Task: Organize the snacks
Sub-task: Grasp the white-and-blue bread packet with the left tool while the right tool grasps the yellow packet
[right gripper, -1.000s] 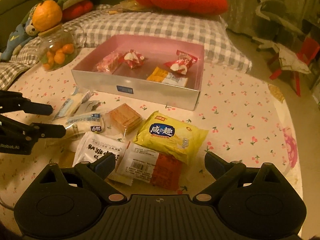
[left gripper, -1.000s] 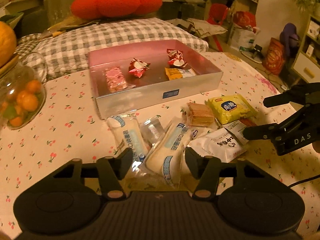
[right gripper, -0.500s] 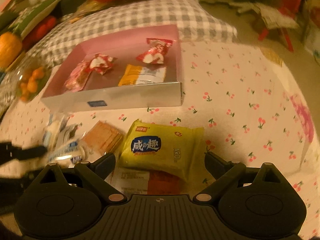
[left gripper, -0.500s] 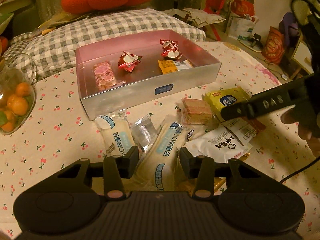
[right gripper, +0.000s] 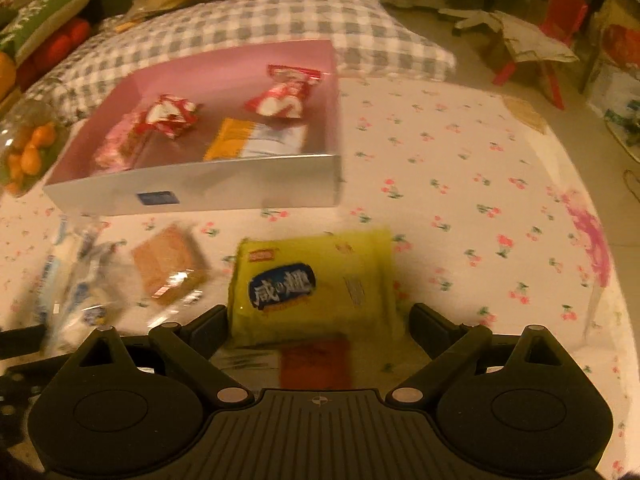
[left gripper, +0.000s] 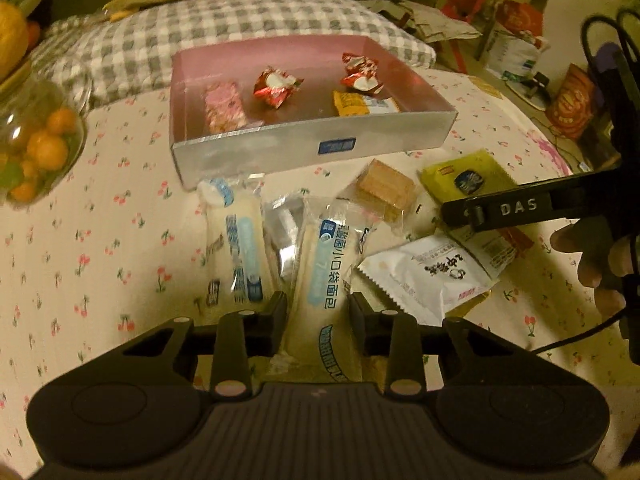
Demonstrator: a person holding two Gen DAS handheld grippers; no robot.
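Note:
A long white-and-blue bread packet [left gripper: 328,264] lies on the cherry-print cloth and runs between the fingers of my left gripper [left gripper: 318,308]. The jaws are closing and both pads touch its wrapper. A second bread packet [left gripper: 236,248] lies just left of it. My right gripper [right gripper: 318,320] stands open around a yellow snack packet [right gripper: 312,284], with gaps on both sides. One of its fingers [left gripper: 516,210] crosses the left wrist view above that yellow packet [left gripper: 460,176]. The silver box [left gripper: 312,146] with a pink inside holds several wrapped snacks.
A wafer pack [left gripper: 386,190], a white packet [left gripper: 424,276] and a red-and-white packet [right gripper: 316,364] lie among the loose snacks. A glass jar of small oranges [left gripper: 36,148] stands at the left. A checked cushion [left gripper: 240,24] lies behind the box. A person's hand [left gripper: 592,264] holds the right gripper.
My left jaws have narrowed onto the bread packet. My right gripper has swung from the red-and-white packet forward to straddle the yellow packet, and its view has rolled.

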